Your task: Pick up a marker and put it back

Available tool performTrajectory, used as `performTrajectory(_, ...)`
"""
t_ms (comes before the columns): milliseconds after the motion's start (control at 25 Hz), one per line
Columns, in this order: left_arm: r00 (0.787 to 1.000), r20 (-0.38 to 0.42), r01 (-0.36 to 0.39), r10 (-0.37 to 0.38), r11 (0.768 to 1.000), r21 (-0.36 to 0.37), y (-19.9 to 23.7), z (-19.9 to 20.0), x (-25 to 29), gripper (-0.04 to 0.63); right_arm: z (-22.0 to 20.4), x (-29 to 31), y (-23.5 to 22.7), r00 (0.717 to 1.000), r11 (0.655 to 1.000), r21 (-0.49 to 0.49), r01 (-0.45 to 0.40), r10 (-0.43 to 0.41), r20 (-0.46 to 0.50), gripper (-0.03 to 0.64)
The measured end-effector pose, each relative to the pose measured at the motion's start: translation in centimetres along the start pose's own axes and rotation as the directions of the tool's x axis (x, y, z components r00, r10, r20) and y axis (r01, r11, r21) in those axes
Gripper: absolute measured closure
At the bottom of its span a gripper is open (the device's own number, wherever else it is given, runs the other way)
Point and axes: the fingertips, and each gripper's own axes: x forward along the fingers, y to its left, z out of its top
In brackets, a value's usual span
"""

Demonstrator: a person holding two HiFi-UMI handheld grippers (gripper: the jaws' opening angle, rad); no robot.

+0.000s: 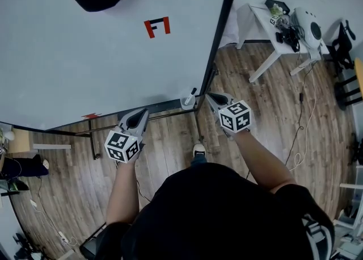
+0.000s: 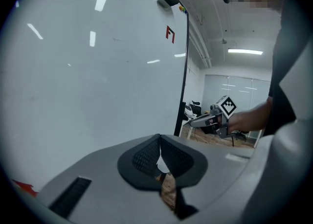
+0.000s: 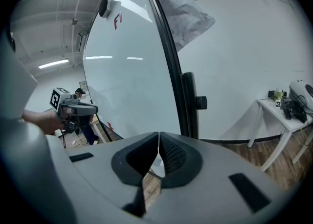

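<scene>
A dark marker [image 1: 193,92] stands in a small white cup [image 1: 188,103] at the bottom right corner of the big whiteboard [image 1: 85,54]. My right gripper [image 1: 209,97] is just right of the cup, apart from it, its jaws shut with nothing between them; they also close together in the right gripper view [image 3: 159,136]. My left gripper [image 1: 141,114] is lower left of the cup near the board's bottom rail, also shut and empty [image 2: 158,138]. Each gripper shows in the other's view: the right gripper [image 2: 210,119], the left gripper [image 3: 73,110].
The board's black frame post [image 1: 224,20] runs down to the cup. A red and black tag [image 1: 157,26] sticks to the board. A white table [image 1: 258,17] with devices [image 1: 309,26] stands at the right, with cables [image 1: 300,122] on the wooden floor.
</scene>
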Motion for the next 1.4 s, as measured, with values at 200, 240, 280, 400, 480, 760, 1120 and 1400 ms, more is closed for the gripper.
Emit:
performTrajectory(200,1.000,-0.002,-0.016,0.016,1.000,-0.014,0.4,-0.5,0.1,0.583,-1.5,2.0,-0.5,0.999,1.000,0.014,-0.025,0.025,-0.043,0.579)
performTrajectory(240,1.000,-0.005,-0.018,0.018,1.000,-0.017,0.4,-0.6,0.1,0.582,-1.8,2.5,-0.6,0.998,0.999,0.015,-0.028,0.029,-0.054,0.571)
performTrajectory(280,1.000,-0.008,-0.020,0.019,1.000,-0.019,0.4,-0.8,0.2,0.581,-2.2,3.0,-0.8,0.997,0.999,0.017,-0.031,0.032,-0.064,0.566)
performTrajectory(400,1.000,-0.016,-0.025,0.024,0.999,-0.030,0.6,-1.3,0.4,0.581,-3.1,4.4,-1.4,0.996,0.999,0.026,-0.030,0.032,-0.088,0.554)
performTrajectory(480,0.999,-0.022,-0.025,0.024,0.999,-0.040,0.8,-1.7,0.4,0.581,-3.7,5.3,-1.7,0.995,0.999,0.039,-0.025,0.029,-0.099,0.550)
performTrajectory(760,0.999,-0.041,-0.021,0.019,0.998,-0.064,1.0,-2.9,0.8,0.581,-5.7,7.7,-2.2,0.990,0.996,0.086,-0.011,0.023,-0.140,0.535)
performTrajectory(1120,0.998,-0.060,0.012,-0.016,0.997,-0.078,0.4,-4.2,1.9,0.581,-7.0,9.9,-2.9,0.985,0.993,0.119,0.008,0.013,-0.175,0.502)
performTrajectory(1400,0.996,-0.082,0.016,-0.023,0.996,-0.086,0.5,-5.3,2.1,0.581,-7.6,11.1,-2.7,0.983,0.989,0.150,-0.001,0.028,-0.179,0.502)
